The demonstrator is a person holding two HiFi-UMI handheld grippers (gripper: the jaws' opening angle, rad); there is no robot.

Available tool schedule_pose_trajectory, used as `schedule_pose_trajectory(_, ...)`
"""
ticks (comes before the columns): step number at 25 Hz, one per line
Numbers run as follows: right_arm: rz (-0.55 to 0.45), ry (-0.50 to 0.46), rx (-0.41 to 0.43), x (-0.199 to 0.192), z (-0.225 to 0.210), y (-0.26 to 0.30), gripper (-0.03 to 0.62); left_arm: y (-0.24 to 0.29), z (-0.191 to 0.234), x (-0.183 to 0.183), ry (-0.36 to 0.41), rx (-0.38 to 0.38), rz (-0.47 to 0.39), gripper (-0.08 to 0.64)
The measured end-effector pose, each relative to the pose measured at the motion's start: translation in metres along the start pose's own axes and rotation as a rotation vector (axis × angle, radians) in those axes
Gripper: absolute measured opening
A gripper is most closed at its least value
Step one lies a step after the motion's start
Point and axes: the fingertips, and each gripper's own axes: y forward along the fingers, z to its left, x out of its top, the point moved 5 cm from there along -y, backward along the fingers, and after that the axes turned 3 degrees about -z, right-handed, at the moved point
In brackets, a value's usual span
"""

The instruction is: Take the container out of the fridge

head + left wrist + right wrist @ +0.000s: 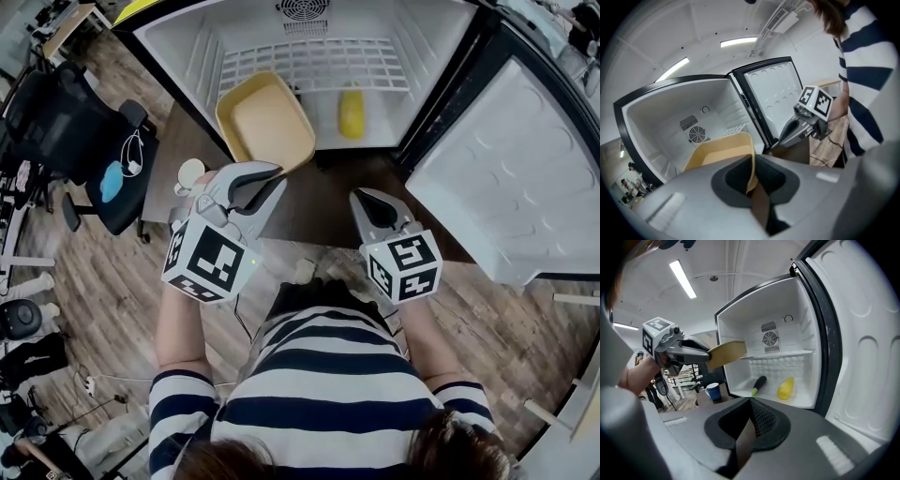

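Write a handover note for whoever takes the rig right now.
Left tool: shut on the container rim.
Right tool: shut, empty, in front of the fridge.
Container: held tilted at the fridge mouth; door open. Corn and a dark vegetable lie inside.
Done: grasp and lift.
Left: draw the container fully clear, then probably set it down.

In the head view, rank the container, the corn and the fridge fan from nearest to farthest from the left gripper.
1. Container: its rim is clamped in the left gripper.
2. Corn: lying in the fridge, off to the right.
3. Fan: on the back wall, farthest.
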Motion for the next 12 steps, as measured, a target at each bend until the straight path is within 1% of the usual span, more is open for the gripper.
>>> schedule_pose_trajectory(3, 0.007, 0.001, 0.001, -0.003, -0.001, 0.001, -0.003, -0.005, -0.012, -0.002, -0.004, -0.027, -0.012, 0.0)
schedule_pose_trajectory(7, 0.012, 0.004, -0.003, -0.005, -0.003, 0.001, -0.003, -0.009, -0.03, -0.009, -0.018, -0.077, -0.003, 0.0)
schedule_pose_trajectory(12, 0.016, 0.01, -0.007, -0.008, -0.003, 0.001, -0.003, -0.01, -0.049, -0.024, -0.06, -0.119, 0.014, 0.0)
